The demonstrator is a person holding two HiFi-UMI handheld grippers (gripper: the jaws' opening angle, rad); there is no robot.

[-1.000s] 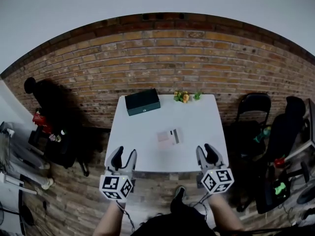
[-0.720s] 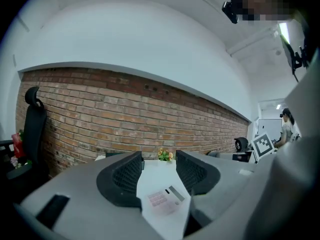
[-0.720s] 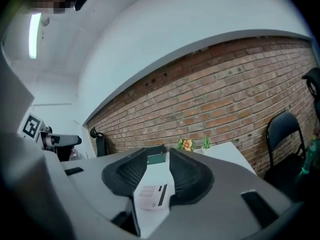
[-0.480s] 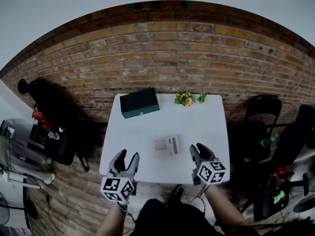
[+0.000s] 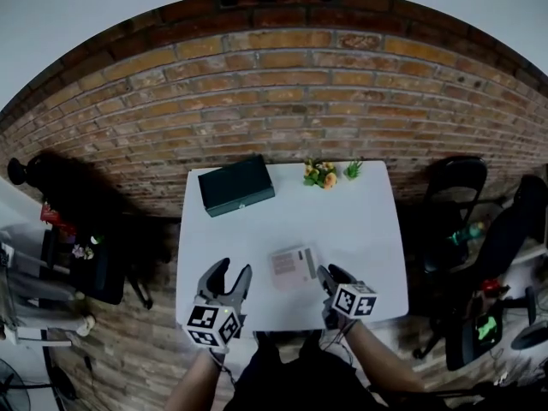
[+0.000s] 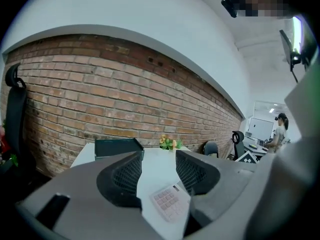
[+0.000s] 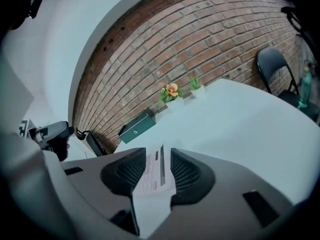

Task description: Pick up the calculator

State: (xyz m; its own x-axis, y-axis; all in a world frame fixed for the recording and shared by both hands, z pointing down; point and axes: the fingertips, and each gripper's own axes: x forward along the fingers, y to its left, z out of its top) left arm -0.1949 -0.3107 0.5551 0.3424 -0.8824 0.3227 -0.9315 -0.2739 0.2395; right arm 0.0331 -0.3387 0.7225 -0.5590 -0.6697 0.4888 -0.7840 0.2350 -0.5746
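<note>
Two grippers near the calculator (image 5: 294, 266)
The right gripper (image 5: 329, 275) is opening its jaws, with the calculator between them on the white table (image 5: 360, 212). The left gripper (image 5: 229, 274) has its jaws apart and empty.

Even, bright light — soft shadows, heavy fisheye bending at edges, slight blur

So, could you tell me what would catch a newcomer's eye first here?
The pale calculator lies near the front of the white table, with the right gripper beside it, jaws opening, aimed at it, not gripping. A dark green box sits at the far left corner.
</note>
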